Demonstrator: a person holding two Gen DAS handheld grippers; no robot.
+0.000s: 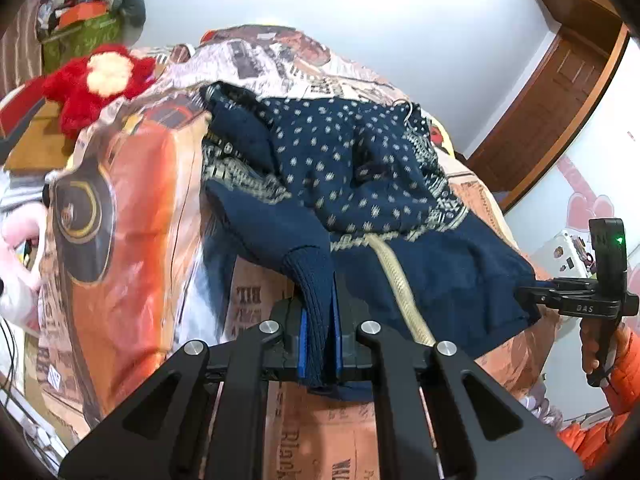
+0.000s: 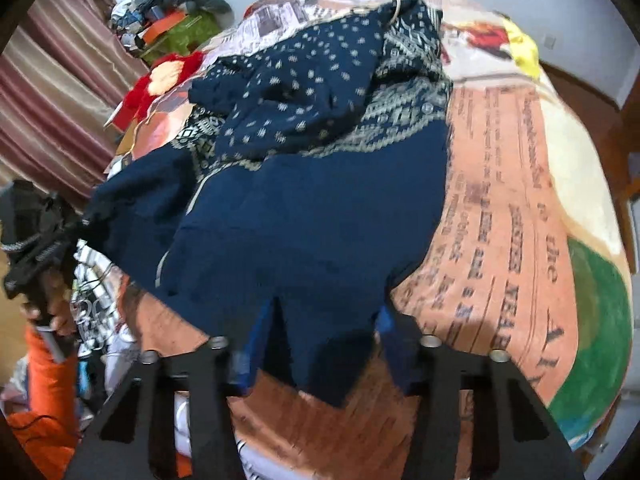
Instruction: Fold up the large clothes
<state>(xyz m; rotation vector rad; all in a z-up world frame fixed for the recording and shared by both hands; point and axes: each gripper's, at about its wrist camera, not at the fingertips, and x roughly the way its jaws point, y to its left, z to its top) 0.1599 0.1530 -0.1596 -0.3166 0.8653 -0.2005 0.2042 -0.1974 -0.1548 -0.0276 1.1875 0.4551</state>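
A navy knitted sweater [image 1: 340, 152] with pale dots and a patterned band lies crumpled on the bed. In the left wrist view my left gripper [image 1: 322, 344] is shut on a ribbed cuff of the sweater, which stands up between its blue pads. At the right edge of that view my right gripper [image 1: 534, 296] pinches the sweater's plain hem, pulled taut to a point. In the right wrist view the sweater [image 2: 312, 208] hangs lifted off the bed. A thick fold of its hem fills the gap between the pads of my right gripper [image 2: 318, 344]. The left gripper [image 2: 78, 226] shows at the left edge.
The bed carries an orange printed blanket [image 1: 132, 184] [image 2: 500, 200]. A red plush toy [image 1: 100, 80] and a pink one [image 1: 20, 264] lie at its left side. A wooden door [image 1: 560, 92] stands at the right. A hand in an orange sleeve [image 1: 608, 360] holds the right gripper.
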